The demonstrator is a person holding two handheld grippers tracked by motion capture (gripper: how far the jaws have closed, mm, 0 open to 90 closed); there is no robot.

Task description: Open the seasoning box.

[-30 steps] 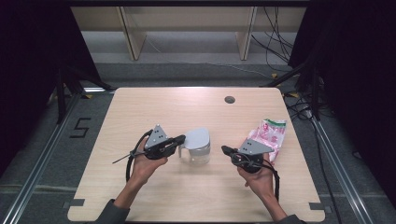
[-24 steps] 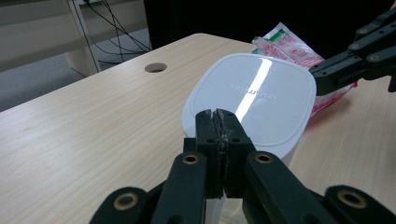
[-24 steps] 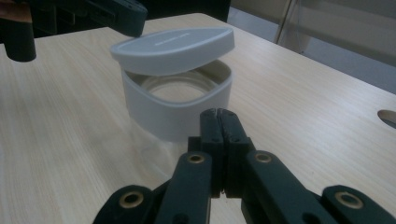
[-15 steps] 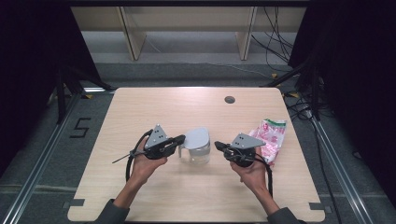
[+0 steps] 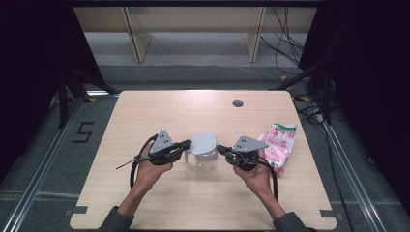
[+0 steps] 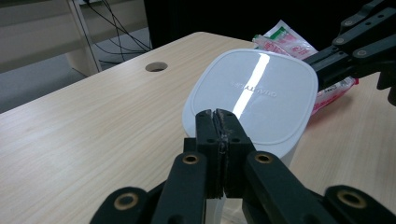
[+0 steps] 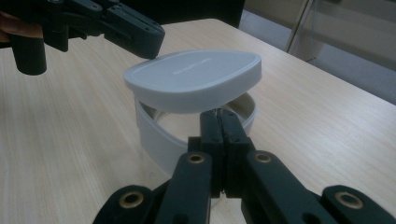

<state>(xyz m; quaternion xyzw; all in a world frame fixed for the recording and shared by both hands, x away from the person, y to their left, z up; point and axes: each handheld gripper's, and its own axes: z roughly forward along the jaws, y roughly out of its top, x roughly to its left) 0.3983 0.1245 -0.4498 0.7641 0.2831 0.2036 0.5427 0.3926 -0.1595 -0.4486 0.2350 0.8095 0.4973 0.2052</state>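
Gripping the near-left rim of a grey lid [image 5: 203,143], the left tongs [image 5: 186,144] sit closed on its edge; in the left gripper view the two pads [image 6: 219,135] meet tight over the lid's [image 6: 254,95] lip. That lid stands tilted above a clear container [image 5: 202,159], raised on the side of the left tongs, with a gap showing under it in the right gripper view [image 7: 194,79]. The container [image 7: 159,140] rests near the middle of the wooden surface [image 5: 159,111]. Further right, the right tongs [image 5: 221,149] are together, with nothing between them, their tips just beside the container's right wall; whether they touch it I cannot tell. At the far right a pink and white packet [image 5: 278,145] lies flat near the surface's edge.
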